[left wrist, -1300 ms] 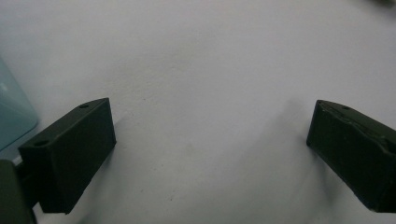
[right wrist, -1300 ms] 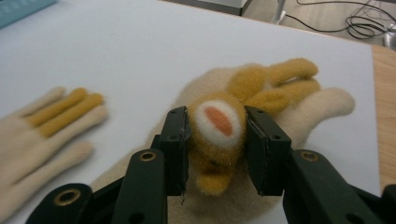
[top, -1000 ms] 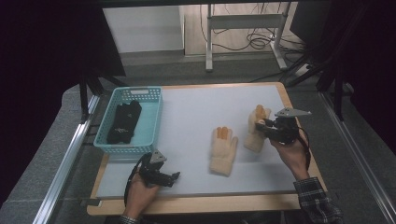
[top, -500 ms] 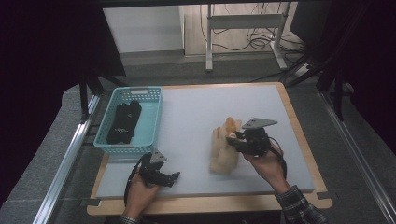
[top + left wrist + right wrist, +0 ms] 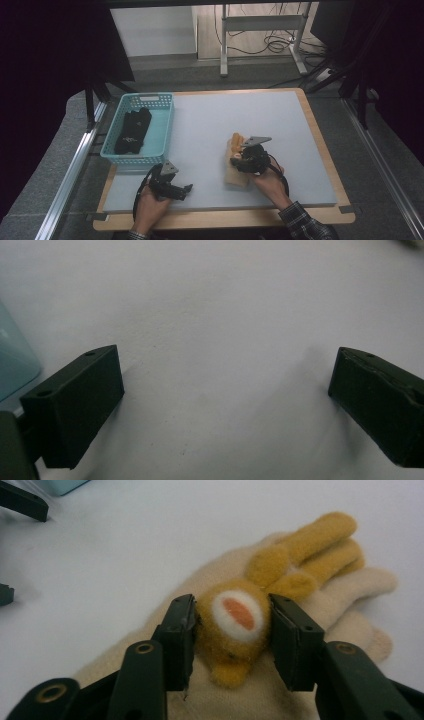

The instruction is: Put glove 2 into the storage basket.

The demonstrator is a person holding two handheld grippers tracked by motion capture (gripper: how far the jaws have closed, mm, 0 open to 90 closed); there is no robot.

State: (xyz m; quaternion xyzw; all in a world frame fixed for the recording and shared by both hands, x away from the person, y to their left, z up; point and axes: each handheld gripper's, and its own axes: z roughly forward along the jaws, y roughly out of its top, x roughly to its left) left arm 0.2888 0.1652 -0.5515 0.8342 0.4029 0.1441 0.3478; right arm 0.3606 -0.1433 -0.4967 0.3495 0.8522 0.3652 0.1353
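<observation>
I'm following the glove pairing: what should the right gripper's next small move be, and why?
Probably let go fully and lift away. The right gripper has just been opening, yet its pads flank the yellow glove, which already lies stacked on the cream glove. The left gripper waits open over bare table.

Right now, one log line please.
right gripper: fingers just opening around fuzzy mustard-yellow glove | laid on cream knit glove | left gripper: open, empty, over white tabletop
</observation>
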